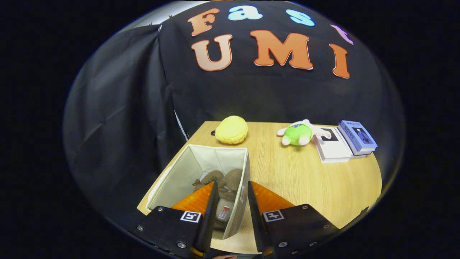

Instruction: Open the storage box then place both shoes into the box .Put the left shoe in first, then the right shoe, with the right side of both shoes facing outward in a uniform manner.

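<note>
The gripper is hovering over the near right wall of the storage box, with its fingers standing apart and pressing on nothing. One finger is hanging above the inside of the box and the other is hanging outside it, over the bare wood, so the box's right wall is running up between them.

The storage box is sitting open at the near left corner of the surface, its pale fabric walls standing upright. Both shoes are lying inside it, brown and close together, just ahead of the fingers and partly hidden by them. Which way their sides are facing is hard to tell from this angle.

Beyond the box, a yellow plush toy is resting near the far edge. A green plush toy is lying to its right, just beside a stack of books.
</note>
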The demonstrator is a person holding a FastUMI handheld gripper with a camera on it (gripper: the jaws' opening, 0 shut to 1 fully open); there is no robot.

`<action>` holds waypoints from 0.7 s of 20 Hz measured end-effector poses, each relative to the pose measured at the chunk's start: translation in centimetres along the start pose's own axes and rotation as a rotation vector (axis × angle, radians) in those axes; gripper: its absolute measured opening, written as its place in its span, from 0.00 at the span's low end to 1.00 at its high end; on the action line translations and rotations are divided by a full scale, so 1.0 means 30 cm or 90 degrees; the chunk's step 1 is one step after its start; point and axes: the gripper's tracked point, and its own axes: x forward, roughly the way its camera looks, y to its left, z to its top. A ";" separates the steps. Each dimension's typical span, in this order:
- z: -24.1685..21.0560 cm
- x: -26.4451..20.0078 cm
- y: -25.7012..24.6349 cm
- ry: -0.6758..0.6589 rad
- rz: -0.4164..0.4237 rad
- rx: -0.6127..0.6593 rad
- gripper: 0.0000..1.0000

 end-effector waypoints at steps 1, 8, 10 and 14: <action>0.030 -0.030 -0.026 -0.024 -0.001 0.001 0.49; 0.210 -0.236 -0.233 -0.181 -0.018 -0.008 0.71; 0.238 -0.276 -0.281 -0.215 -0.007 -0.020 0.81; 0.307 -0.375 -0.390 -0.306 -0.016 -0.042 0.93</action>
